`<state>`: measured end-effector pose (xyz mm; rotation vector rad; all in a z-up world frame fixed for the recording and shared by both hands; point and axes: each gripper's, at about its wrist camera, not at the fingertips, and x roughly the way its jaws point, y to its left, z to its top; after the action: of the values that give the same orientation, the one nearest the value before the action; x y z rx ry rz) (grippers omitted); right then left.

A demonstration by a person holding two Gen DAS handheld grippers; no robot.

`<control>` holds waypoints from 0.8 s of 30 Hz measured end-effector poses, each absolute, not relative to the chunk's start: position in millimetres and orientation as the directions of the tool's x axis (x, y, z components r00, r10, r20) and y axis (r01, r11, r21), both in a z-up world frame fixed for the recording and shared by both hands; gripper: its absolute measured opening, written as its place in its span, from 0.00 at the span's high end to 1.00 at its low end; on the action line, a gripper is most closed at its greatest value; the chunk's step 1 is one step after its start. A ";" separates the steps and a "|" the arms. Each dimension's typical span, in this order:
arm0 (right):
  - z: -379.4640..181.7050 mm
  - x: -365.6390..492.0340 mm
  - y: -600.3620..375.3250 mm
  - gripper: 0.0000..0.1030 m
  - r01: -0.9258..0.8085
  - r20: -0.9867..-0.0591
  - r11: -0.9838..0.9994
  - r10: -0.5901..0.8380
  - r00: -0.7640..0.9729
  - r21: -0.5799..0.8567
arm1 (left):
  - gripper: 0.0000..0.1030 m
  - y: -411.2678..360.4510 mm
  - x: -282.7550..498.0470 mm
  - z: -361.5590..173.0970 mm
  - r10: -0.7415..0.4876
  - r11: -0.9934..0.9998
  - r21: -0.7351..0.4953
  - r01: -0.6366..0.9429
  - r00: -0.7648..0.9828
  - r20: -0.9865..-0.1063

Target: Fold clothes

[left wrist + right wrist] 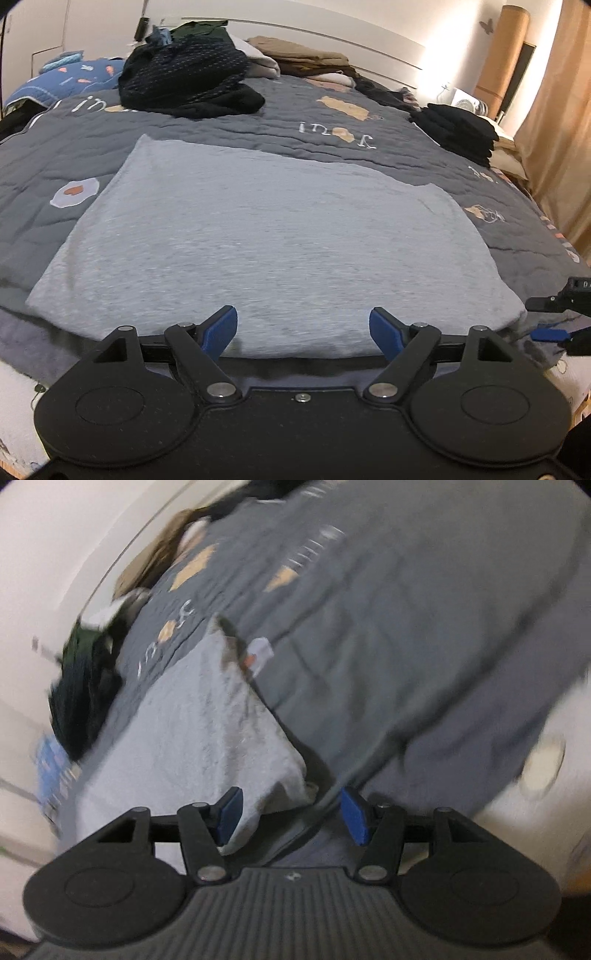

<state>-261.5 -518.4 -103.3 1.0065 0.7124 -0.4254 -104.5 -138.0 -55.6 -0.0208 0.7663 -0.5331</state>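
A dark grey quilt (369,122) stitched with pale lettering and fried-egg patches covers the bed, running back to a white headboard (332,37). A blue patterned pillow (66,77) lies at the far left corner. Beyond the bed's right side, a small white fan (466,99) stands near a tall tan roll (506,51) leaning against the wall, with a butterfly sticker (487,26) on the wall beside it. Tan curtains (557,122) hang along the right edge.
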 end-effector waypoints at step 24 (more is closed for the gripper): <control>-125.0 -245.3 -521.3 0.93 0.599 -0.618 0.231 0.010 0.786 0.767 | 0.23 -157.6 -108.7 -62.8 -0.440 0.861 -0.128 0.492 0.597 -0.671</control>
<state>-245.3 -521.3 -125.0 1.2879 0.5690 -0.4359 -108.7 -157.6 -62.8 0.0736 0.7581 -0.5418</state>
